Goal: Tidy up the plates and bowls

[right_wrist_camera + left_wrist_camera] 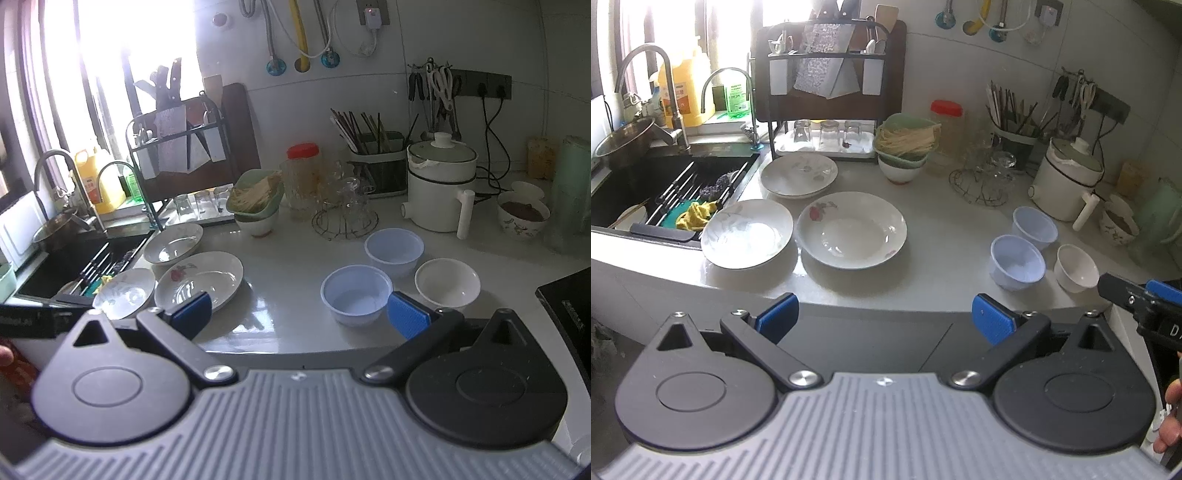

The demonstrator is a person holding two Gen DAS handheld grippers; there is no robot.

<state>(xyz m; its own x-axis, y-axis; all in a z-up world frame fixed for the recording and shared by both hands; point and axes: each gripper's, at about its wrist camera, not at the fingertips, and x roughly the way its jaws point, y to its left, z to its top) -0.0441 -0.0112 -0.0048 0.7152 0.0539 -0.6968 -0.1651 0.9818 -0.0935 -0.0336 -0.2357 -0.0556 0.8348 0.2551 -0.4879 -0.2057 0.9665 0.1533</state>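
Note:
Three white plates lie on the grey counter: a red-flowered one [851, 229] [199, 282] in the middle, a grey-patterned one [747, 232] [125, 292] at the sink edge, and one [799, 175] [173, 243] behind them. Two pale blue bowls [1017, 262] [1034, 227] [356, 294] [394, 251] and a small white bowl [1075, 267] [447, 282] stand to the right. My left gripper [885, 319] is open and empty, short of the counter edge. My right gripper [300, 314] is open and empty, its right finger beside the near blue bowl.
A black sink [665, 184] with a rack and yellow cloth lies at the left. A dish rack [827, 92] with glasses, stacked bowls with noodles [905, 147], a jar [947, 133], a wire glass stand [984, 181] and a white electric pot [1067, 177] line the back.

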